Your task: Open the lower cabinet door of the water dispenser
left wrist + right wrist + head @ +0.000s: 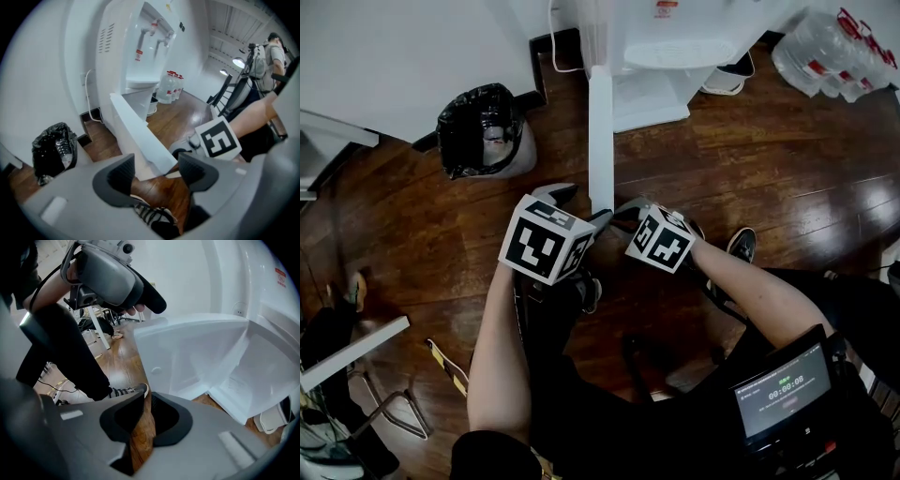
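Note:
The white water dispenser [675,37] stands at the far wall. Its lower cabinet door [600,141] is swung out toward me, edge-on in the head view. My left gripper [581,206] is open, and the door's free end [140,136] sits just ahead of its jaws, between the two fingers [117,180], with a gap on both sides. My right gripper [623,211] is just right of that end, shut with nothing in it [147,420]. The right gripper view shows the door's inner face [187,357] and the open cabinet [262,376].
A bin with a black bag [483,131] stands left of the dispenser by the wall. Several water bottles [834,52] lie at the far right. My shoes [741,244] are on the wooden floor below the grippers. A person stands at the right [272,51].

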Available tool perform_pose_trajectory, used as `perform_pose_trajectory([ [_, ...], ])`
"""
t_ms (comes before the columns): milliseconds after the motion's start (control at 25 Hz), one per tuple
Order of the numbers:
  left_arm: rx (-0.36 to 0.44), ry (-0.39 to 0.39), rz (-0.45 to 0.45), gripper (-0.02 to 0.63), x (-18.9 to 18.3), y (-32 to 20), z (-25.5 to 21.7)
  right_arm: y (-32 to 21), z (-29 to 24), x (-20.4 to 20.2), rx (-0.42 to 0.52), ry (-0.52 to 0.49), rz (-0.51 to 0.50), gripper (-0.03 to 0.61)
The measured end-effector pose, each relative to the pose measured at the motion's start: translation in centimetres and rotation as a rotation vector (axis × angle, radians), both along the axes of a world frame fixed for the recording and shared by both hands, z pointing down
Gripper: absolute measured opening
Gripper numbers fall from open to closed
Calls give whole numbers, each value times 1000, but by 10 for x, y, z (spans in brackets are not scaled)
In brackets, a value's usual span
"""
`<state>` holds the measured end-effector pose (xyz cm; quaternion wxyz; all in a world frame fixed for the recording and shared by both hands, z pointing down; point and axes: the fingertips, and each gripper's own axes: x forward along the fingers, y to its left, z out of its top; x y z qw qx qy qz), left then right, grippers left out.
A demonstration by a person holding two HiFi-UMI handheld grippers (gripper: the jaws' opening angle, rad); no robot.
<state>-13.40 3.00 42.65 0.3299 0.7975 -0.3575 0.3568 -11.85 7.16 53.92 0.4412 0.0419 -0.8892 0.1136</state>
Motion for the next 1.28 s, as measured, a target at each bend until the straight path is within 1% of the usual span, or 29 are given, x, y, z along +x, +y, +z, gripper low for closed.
perform_pose_trajectory([
  [80, -16, 0, -36, 318, -10, 0, 3, 0, 1, -13, -1, -13, 4, 49],
  [200, -55, 21, -34, 318, -9, 8, 10, -2, 3, -31, -12, -31, 18, 40],
  [240, -66, 13, -33, 318, -10, 10, 13, -2, 3, -37, -17, -36, 21, 36],
  [280, -69, -15, -34, 316, -14, 10, 17, -3, 3, -42, -22, -39, 22, 34],
  [320, -63, -63, -37, 309, -22, 8, 22, -3, 2, -47, -23, -41, 22, 32],
  [360, -53, -119, -40, 279, -32, 5, 26, -4, 2, -50, -20, -41, 24, 31],
  [400, -50, -158, -41, 245, -39, 3, 29, -5, 2, -53, -13, -38, 26, 32],
  [440, -58, -167, -42, 240, -42, 3, 30, -6, 2, -53, -2, -32, 30, 32],
  [520, -74, -153, -52, 228, -42, 5, 28, -10, 1, -49, 16, -20, 36, 32],
  [600, -74, -166, -56, 221, -48, 6, 26, -18, -3, -40, 25, -14, 53, 32],
  [720, -70, -189, -90, 206, -67, 5, 27, -35, -12, -22, 30, -23, 117, 32],
  [800, -53, -218, -143, 190, -86, 1, 27, -47, -18, -10, 39, -31, 159, 32],
  [920, -19, -248, -212, 186, -105, -5, 29, -64, -27, 7, 77, -32, 201, 32],
  [1000, -6, -262, -230, 187, -111, -9, 29, -71, -31, 16, 102, -31, 213, 32],
  [1120, 9, -303, -261, 188, -123, -12, 26, -78, -47, 21, 126, -57, 220, 32],
  [1240, 30, -321, -261, 190, -127, -16, 29, -82, -70, 22, 149, -93, 234, 32],
  [1280, 42, -338, -261, 190, -130, -18, 29, -85, -75, 24, 157, -101, 239, 32],
])
